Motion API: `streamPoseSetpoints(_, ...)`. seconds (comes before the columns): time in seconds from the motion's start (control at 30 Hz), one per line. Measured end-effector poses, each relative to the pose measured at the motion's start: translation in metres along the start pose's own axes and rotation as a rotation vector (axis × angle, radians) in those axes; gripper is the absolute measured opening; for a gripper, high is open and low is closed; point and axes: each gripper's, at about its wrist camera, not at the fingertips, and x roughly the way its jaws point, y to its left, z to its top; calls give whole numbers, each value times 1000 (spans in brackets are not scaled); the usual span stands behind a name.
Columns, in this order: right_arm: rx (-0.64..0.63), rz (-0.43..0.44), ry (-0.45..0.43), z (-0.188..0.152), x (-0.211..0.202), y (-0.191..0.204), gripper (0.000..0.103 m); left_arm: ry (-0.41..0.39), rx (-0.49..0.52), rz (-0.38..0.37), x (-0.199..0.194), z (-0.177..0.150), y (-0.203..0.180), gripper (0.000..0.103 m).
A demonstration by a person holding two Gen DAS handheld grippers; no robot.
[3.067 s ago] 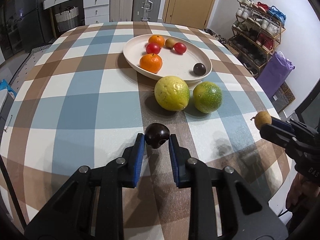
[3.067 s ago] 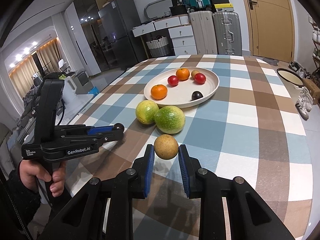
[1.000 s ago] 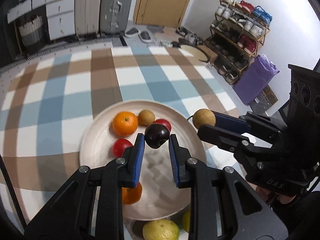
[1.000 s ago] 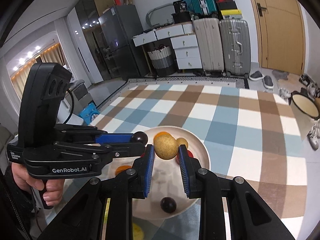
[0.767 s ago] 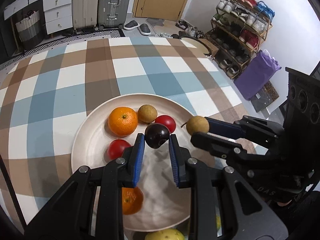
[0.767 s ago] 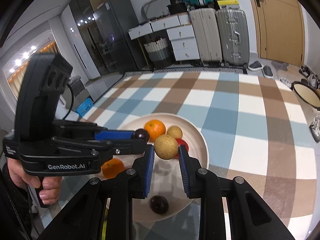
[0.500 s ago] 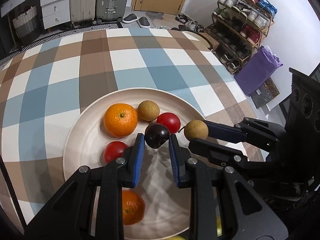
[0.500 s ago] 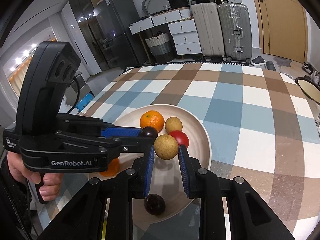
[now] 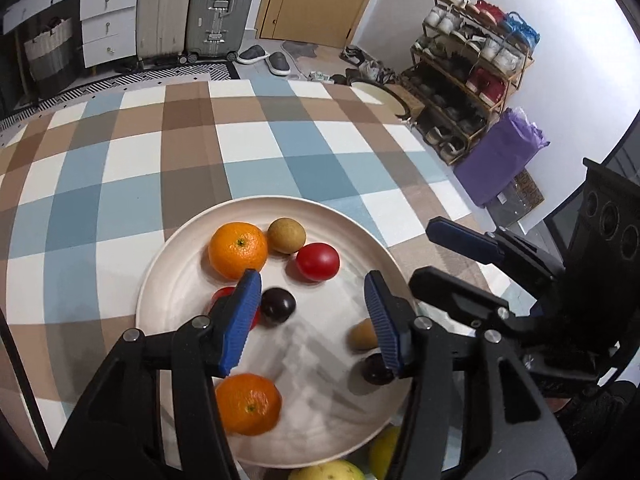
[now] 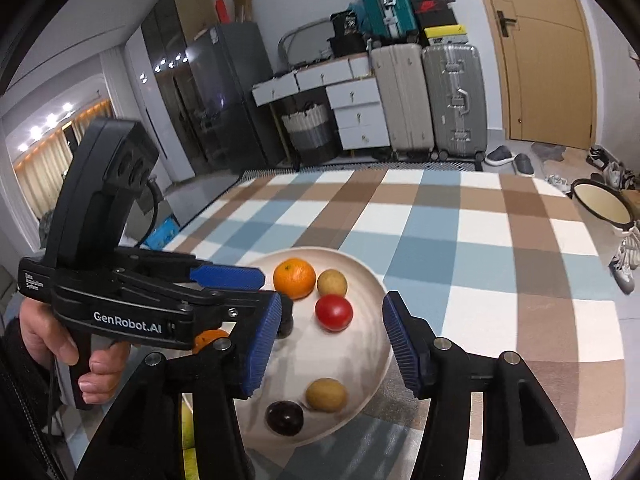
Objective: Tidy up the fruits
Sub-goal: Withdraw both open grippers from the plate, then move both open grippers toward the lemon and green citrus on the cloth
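Two grippers hover over one cream plate (image 9: 160, 280) on the checked tablecloth (image 9: 120, 168).

Left wrist view: the left gripper (image 9: 314, 312) has just been opening, its blue pads wide apart and gripping nothing. A dark plum (image 9: 278, 306) sits on the plate just beside the left pad, free of it. Beyond lie an orange (image 9: 238, 250), a brown round fruit (image 9: 286, 235) and a red tomato (image 9: 318, 262). A second tomato (image 9: 224, 296) is mostly hidden behind the left finger. Near the right pad lie a blurred brown fruit (image 9: 362, 334) and another dark plum (image 9: 374, 368); a second orange (image 9: 248, 404) lies at the near side. The right gripper (image 9: 440, 256) reaches in from the right, above the plate's rim.

Right wrist view: the right gripper (image 10: 330, 340) has likewise just been opening, and it clasps nothing. Below the gap, on the plate (image 10: 376, 364), rest the brown fruit (image 10: 326, 395) and the dark plum (image 10: 285, 418). Farther back sit the tomato (image 10: 334, 312), orange (image 10: 294, 278) and other brown fruit (image 10: 332, 283). A hand (image 10: 60, 344) holds the left gripper (image 10: 244, 284), which crosses from the left over the plate.
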Motion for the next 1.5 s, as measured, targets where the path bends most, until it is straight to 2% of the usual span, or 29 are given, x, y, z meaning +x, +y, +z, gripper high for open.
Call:
streamPoseSetpoints(0.27, 8, -11, -57, 3, -30, 12, 68, -75, 25, 32, -49, -16, -11, 55)
streamPoseSetpoints(0.4, 10, -18, -114, 4, -56, 23, 85, -136, 57, 63, -80, -30, -23, 55)
streamPoseSetpoints(0.43, 10, -18, -122, 4, -60, 25, 86, -153, 64, 74, -88, -34, -27, 55)
streamPoseSetpoints(0.53, 13, -12, -147, 3, -76, 33, 87, -197, 76, 113, -112, -45, -37, 56)
streamPoseSetpoints(0.67, 3, -9, -168, 1, -95, 46, 90, -257, 72, 134, -142, -58, -49, 68)
streamPoseSetpoints(0.8, -9, -2, -200, -3, -117, 60, 91, -332, 74, 198, -177, -78, -62, 71)
streamPoseSetpoints(0.9, -15, 3, -226, -7, -135, 71, 96, -371, 63, 212, -198, -91, -68, 80)
streamPoseSetpoints(1.03, -31, 15, -261, -14, -155, 86, 100, -416, 48, 234, -224, -115, -76, 84)
streamPoseSetpoints(1.23, -53, 23, -295, -34, -184, 110, 102, -478, 3, 259, -252, -156, -82, 102)
streamPoseSetpoints(1.33, -60, 22, -310, -47, -196, 118, 102, -496, 9, 261, -260, -177, -89, 102)
streamPoseSetpoints(1.5, -73, 15, -308, -66, -204, 131, 102, -520, 29, 322, -266, -209, -105, 102)
